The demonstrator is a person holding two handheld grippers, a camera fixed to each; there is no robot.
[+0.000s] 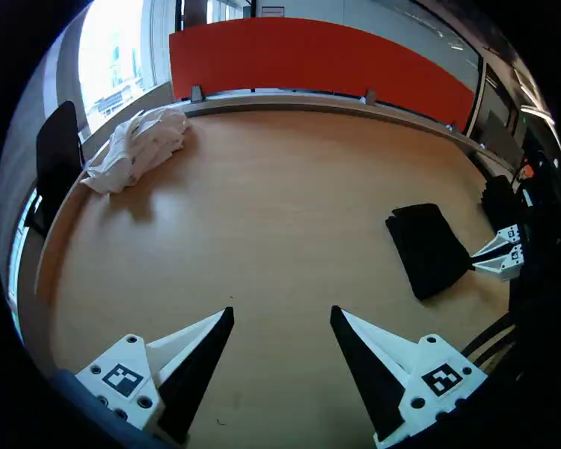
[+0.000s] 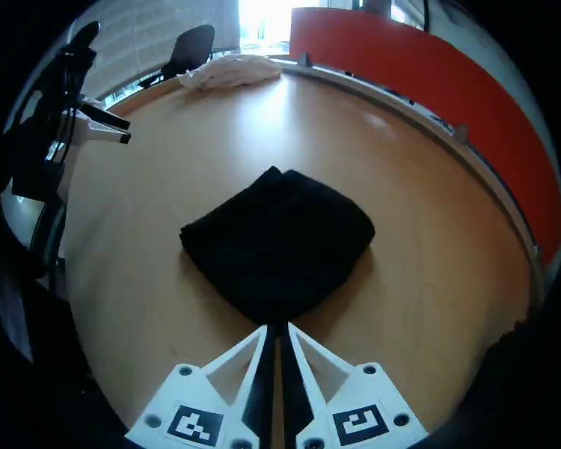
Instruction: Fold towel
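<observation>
Yr R gripper (image 2: 274,328) clamped on near corner of black towel (image 2: 280,232), folded, mid table (image 2: 445,254). L gripper (image 1: 280,318) jaws apart, empty. Soft, light, floppy: pinch corners, expect sag.

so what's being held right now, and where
The right hand-held gripper pinches the black towel at its near corner; the left hand-held gripper is open, holding nothing.

Black towel (image 2: 280,243): plain dark cloth, folded into a compact pad of several layers, roughly square, with soft rounded edges. It lies flat on the light wooden worktop (image 2: 430,247), turned diamond-wise in the right gripper view, one corner pointing at the camera. That near corner is pinched between the fingers of the right hand-held gripper (image 2: 279,337). The top surface is smooth with a slight dome.
</observation>
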